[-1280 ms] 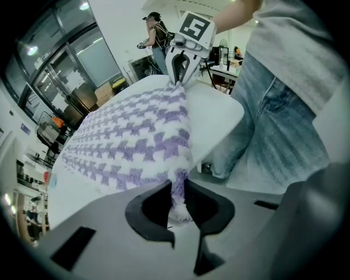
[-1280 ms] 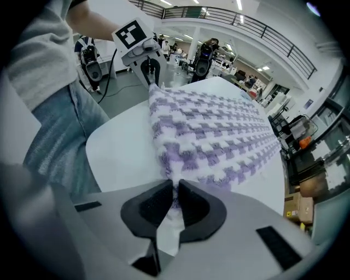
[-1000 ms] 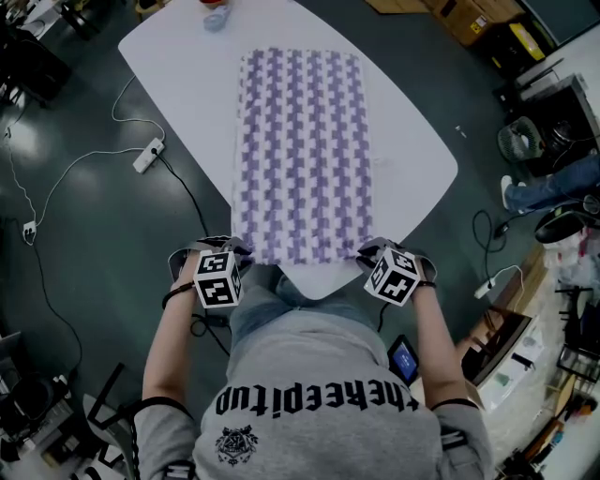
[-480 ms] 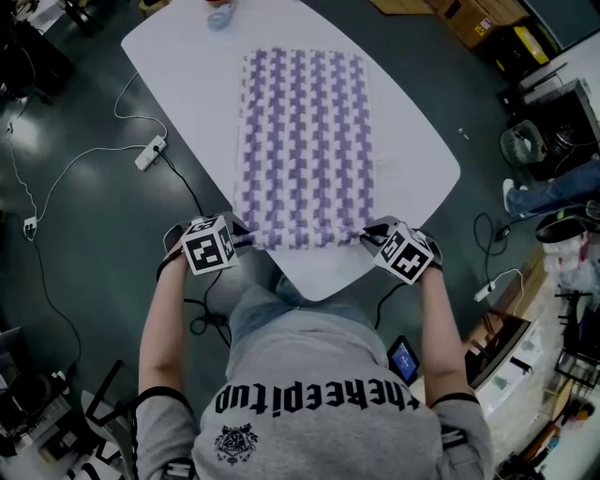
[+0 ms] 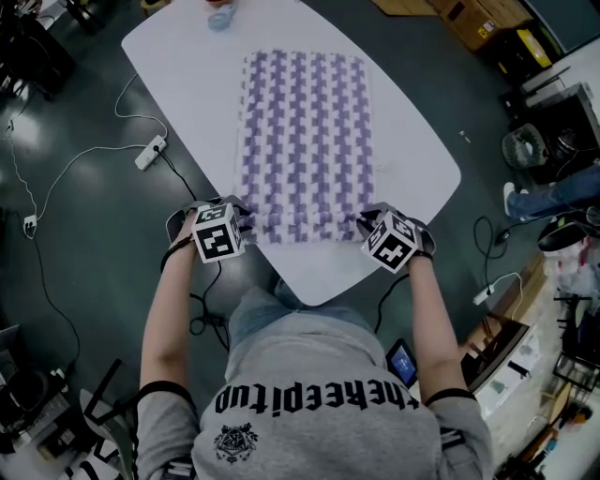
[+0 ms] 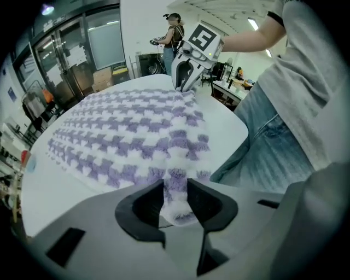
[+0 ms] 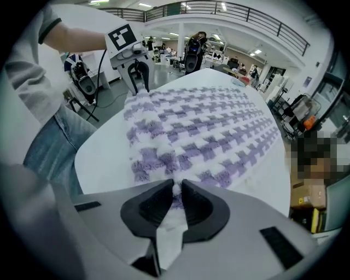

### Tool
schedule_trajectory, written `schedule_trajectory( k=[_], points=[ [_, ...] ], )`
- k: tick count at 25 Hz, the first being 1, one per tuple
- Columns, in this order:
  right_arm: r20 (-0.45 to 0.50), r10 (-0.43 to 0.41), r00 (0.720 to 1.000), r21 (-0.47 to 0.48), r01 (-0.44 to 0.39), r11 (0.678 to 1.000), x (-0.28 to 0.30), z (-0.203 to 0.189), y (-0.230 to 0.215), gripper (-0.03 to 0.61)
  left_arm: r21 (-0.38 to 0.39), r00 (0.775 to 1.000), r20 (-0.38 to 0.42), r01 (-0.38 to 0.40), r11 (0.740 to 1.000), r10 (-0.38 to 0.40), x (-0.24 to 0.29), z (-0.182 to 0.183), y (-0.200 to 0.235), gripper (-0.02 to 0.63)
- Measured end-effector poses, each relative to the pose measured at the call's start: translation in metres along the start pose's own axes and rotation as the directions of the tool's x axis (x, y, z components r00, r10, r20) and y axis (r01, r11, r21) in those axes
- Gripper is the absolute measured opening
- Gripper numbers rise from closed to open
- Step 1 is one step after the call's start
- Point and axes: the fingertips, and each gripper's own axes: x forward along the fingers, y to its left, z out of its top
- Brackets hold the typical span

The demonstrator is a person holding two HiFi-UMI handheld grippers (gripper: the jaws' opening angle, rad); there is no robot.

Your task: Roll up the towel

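A purple and white checked towel (image 5: 305, 131) lies lengthwise on the white table (image 5: 412, 159), its near end turned over onto itself. My left gripper (image 5: 242, 223) is at the near left corner. In the left gripper view the gripper (image 6: 176, 183) has just been opening its jaws, and the towel (image 6: 126, 136) corner lies loosely between them. My right gripper (image 5: 361, 223) is at the near right corner. In the right gripper view it (image 7: 178, 188) is shut, pinching the towel (image 7: 208, 126) corner. Each gripper view shows the other gripper across the fold.
A small blue object (image 5: 217, 14) sits at the table's far end. A power strip (image 5: 148, 155) and cables lie on the floor at left. Boxes and equipment crowd the right side. Bare table shows between the fold and the near edge.
Both grippers have moved away from the person along the table, carrying the towel's near edge off the front rim and over onto the towel. The left jaws stand wider.
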Motion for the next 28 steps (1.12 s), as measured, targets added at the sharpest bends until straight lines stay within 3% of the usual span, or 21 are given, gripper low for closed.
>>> schedule_trajectory(
  k=[4, 9, 11, 14, 16, 21, 26, 28],
  points=[
    [-0.013, -0.028, 1.000, -0.023, 0.028, 0.999, 0.007, 0.000, -0.001, 0.035, 0.095, 0.995, 0.003, -0.096, 0.991, 0.096, -0.014, 0.005, 0.004, 0.158],
    [0.038, -0.048, 0.998, 0.029, 0.047, 0.998, -0.003, -0.004, -0.001, 0.040, 0.148, 0.959, 0.127, -0.269, 0.952, 0.252, -0.057, 0.032, -0.009, 0.164],
    [0.052, -0.054, 0.997, 0.053, 0.051, 0.997, -0.004, -0.004, -0.003, 0.040, 0.176, 0.959, 0.131, -0.271, 0.946, 0.251, -0.055, 0.038, -0.024, 0.164],
    [0.061, -0.063, 0.996, 0.063, 0.059, 0.996, -0.003, -0.002, -0.004, 0.040, 0.236, 0.971, 0.042, -0.238, 0.942, 0.235, -0.021, 0.028, -0.043, 0.204],
    [0.081, -0.075, 0.994, 0.065, 0.070, 0.995, -0.009, 0.001, -0.006, 0.044, 0.219, 0.971, 0.001, -0.234, 0.947, 0.240, 0.001, 0.019, -0.042, 0.214],
    [0.176, -0.129, 0.976, 0.072, 0.118, 0.990, -0.047, 0.018, -0.017, 0.082, 0.170, 0.967, -0.016, -0.248, 0.954, 0.254, 0.012, 0.015, -0.022, 0.216],
    [0.123, -0.051, 0.991, -0.098, 0.063, 0.993, -0.033, 0.006, 0.032, 0.146, 0.174, 0.966, -0.022, -0.251, 0.952, 0.258, 0.011, 0.013, -0.017, 0.209],
    [0.073, -0.067, 0.995, -0.150, 0.077, 0.986, -0.018, -0.005, 0.032, 0.156, 0.167, 0.960, -0.024, -0.271, 0.948, 0.278, 0.007, 0.019, -0.008, 0.142]
  ],
)
